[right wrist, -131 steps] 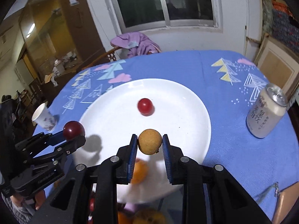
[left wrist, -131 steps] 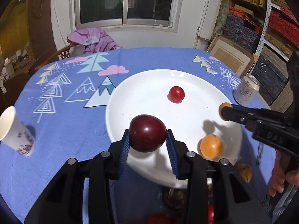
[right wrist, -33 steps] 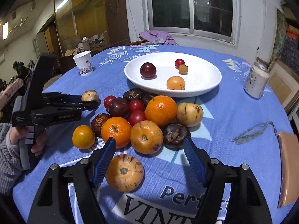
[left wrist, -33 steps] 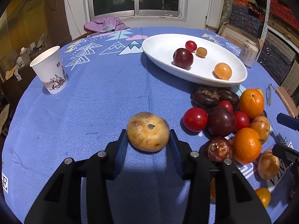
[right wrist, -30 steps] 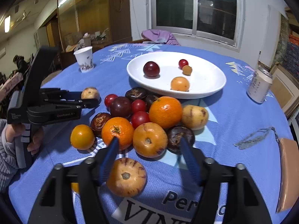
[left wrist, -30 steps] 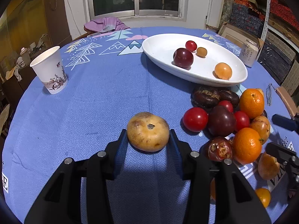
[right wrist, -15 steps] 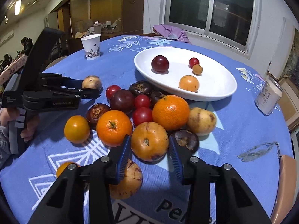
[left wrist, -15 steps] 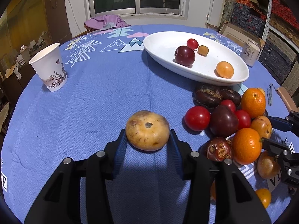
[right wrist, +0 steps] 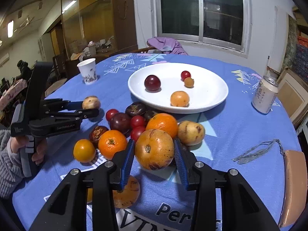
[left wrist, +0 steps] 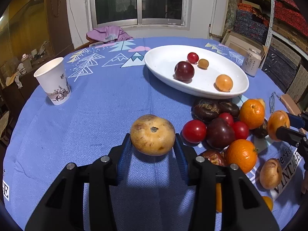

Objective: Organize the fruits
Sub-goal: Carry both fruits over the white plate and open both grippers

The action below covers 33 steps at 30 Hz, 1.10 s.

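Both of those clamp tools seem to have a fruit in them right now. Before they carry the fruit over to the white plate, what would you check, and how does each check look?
1. Left gripper pads press the tan fruit: ok.
2. Right gripper, whose jaws have just been closing, clamps the orange-brown fruit on both sides: ok.
3. Right fruit lifted clear of the pile: cannot tell.
4. White plate has bare room beside its four fruits: ok.
5. Way to the plate clear of the paper cup and the can: ok, both stand off to the sides.
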Each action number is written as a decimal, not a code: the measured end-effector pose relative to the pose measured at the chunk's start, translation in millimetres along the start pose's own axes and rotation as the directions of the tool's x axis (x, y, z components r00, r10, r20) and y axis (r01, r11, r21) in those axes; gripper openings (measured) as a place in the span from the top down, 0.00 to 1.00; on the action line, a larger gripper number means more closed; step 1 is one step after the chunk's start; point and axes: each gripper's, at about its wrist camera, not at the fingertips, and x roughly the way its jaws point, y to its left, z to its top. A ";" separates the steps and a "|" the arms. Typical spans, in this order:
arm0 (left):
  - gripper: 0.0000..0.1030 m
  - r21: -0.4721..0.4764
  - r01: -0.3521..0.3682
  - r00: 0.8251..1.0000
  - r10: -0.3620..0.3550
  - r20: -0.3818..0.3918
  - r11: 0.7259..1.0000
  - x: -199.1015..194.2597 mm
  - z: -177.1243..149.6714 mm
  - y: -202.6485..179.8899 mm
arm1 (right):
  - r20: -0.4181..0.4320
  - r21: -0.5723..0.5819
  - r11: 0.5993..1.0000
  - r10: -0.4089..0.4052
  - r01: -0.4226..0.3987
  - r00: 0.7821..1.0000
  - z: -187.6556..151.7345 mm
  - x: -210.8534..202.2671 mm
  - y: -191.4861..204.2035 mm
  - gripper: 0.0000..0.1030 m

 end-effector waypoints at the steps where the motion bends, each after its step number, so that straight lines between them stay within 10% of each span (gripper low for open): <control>1: 0.58 -0.020 0.010 1.000 -0.010 0.010 1.000 -3.0 4.0 2.4 | 0.006 0.019 1.000 0.001 -0.002 1.000 2.3 -1.0 -3.5 0.59; 13: 0.58 -0.034 0.053 0.998 -0.052 0.041 0.998 30.4 106.3 -36.2 | 0.010 0.167 0.986 -0.011 0.010 1.000 92.3 48.5 -50.2 0.59; 27: 0.58 -0.128 0.046 0.997 -0.054 -0.062 0.991 115.9 146.9 -17.2 | -0.082 0.244 0.968 -0.042 0.061 0.996 103.0 120.4 -87.9 0.59; 33: 0.55 -0.171 0.079 0.994 -0.090 -0.062 0.982 118.1 141.6 -7.5 | -0.067 0.299 0.953 -0.036 0.055 0.997 98.7 121.6 -98.1 0.39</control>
